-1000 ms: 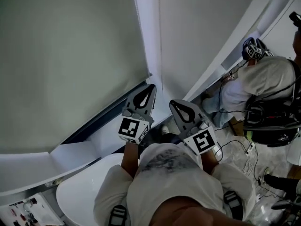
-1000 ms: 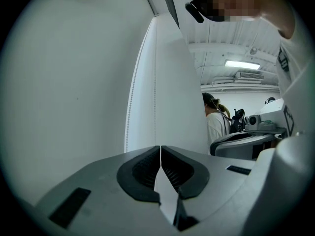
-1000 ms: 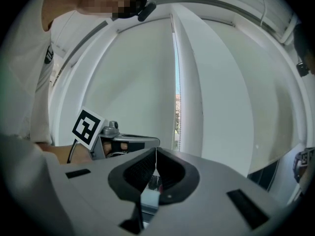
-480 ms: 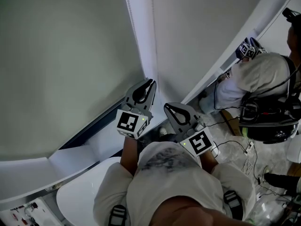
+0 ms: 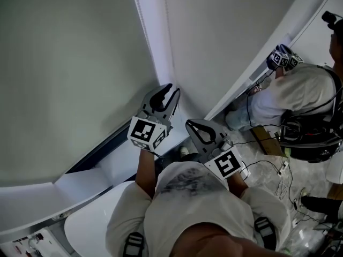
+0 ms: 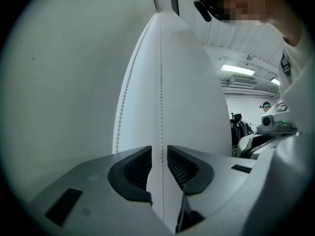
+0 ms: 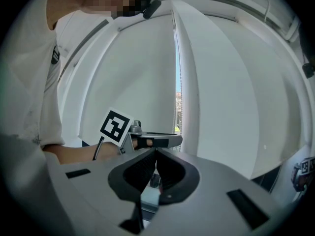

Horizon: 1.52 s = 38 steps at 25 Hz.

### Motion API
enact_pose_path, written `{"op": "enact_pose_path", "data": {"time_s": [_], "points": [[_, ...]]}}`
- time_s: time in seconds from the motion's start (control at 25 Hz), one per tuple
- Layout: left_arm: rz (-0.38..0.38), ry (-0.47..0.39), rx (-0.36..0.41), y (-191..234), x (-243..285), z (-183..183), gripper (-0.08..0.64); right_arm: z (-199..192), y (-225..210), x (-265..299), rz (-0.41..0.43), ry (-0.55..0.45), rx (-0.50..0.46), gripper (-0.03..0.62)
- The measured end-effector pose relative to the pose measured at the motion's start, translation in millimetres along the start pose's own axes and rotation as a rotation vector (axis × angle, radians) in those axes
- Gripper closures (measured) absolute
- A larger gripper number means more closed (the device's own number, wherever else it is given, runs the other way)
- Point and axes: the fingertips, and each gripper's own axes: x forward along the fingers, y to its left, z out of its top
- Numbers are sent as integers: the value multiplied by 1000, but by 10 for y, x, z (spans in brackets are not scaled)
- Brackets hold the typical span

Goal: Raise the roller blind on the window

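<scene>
Centre-frame in the head view: two grippers, side by side, both aimed up at the window. 2 roller blinds, the left blind (image 5: 69, 63) wide, the right blind (image 5: 225, 31) narrower, both lowered and covering the glass, with one white post (image 5: 153, 31) between them. The left blind's bottom edge runs diagonally from lower left up to frame centre; the post's long axis runs from centre up to the top edge. 1 bead chain (image 6: 161, 82), seen as 2 strands in the left gripper view: one straight and vertical up the middle of the frame, the other bowed out to its left. Left gripper (image 6: 159, 154): jaws released, a narrow gap, with the straight strand running through the gap, the pads not pressing on it. Right gripper (image 7: 155, 154): jaws clenched tip to tip, nothing between them, sitting lower and to the right of the left one, apart from the chain. 1 other person (image 5: 300, 95) at the right edge of the head view, bent toward the next window.
</scene>
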Motion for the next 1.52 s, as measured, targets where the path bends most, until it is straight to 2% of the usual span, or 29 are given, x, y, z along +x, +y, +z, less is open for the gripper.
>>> {"op": "enact_pose_path", "data": {"time_s": [0.24,0.32,0.36,0.44,0.6,0.8,1.0,1.24,1.52], "points": [[-53,-15,-5,-44,86,14,477,-34,-29,-35,-11,11,3,531],[-67,-15,-4,-67,100,-2,504,-48,-40,-50,-14,14,2,531],[-65,-15,-4,-69,103,-15,537,-55,-45,-56,-14,16,1,531],[-62,-13,-7,-72,101,-43,545,-59,-50,-57,-14,17,-3,531],[-72,-12,-17,-102,54,-43,548,-13,-40,-24,-8,9,1,531],[-45,-7,-11,-167,-96,-35,551,47,-26,6,7,3,8,531],[-19,2,-11,-220,-277,-81,552,122,-33,44,38,13,66,531],[13,37,13,-280,-517,-108,552,501,15,93,80,-27,63,529],[36,42,-9,-311,-703,-132,552,1036,90,255,107,-92,41,529]]}}
